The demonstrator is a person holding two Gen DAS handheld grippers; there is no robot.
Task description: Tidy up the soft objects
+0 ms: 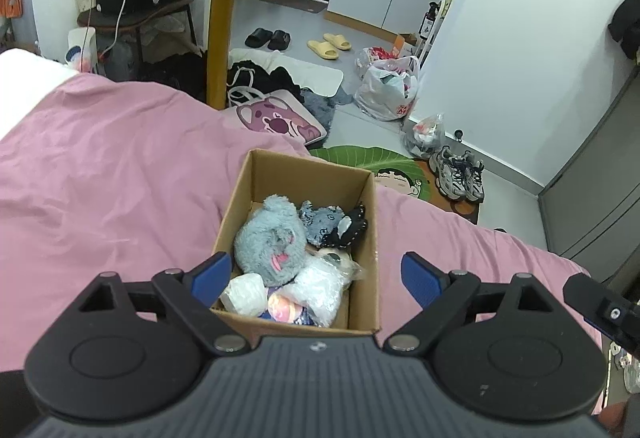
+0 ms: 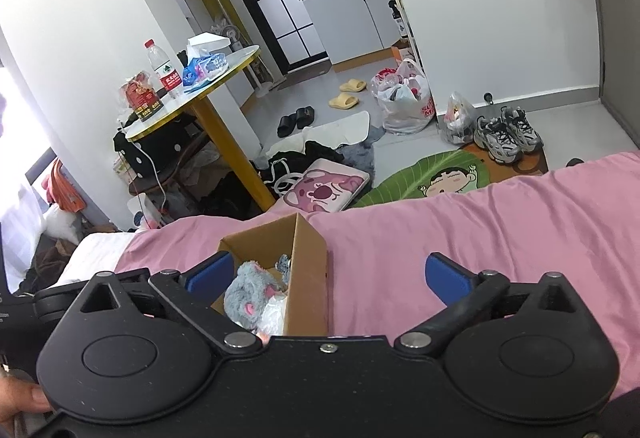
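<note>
Several soft toys fill the open brown cardboard box (image 1: 362,238) resting on the pink bed cover (image 1: 100,166) — a fluffy grey plush (image 1: 266,238) lies on top, a dark blue-grey patterned plush (image 1: 320,224) sits at its far right, and white items in clear wrapping (image 1: 320,290) lie at the near end. Left gripper (image 1: 316,274) hovers over the box's near end, released, blue pads spread wide and holding nothing — right gripper (image 2: 334,278) is likewise spread and empty, just right of the box.
</note>
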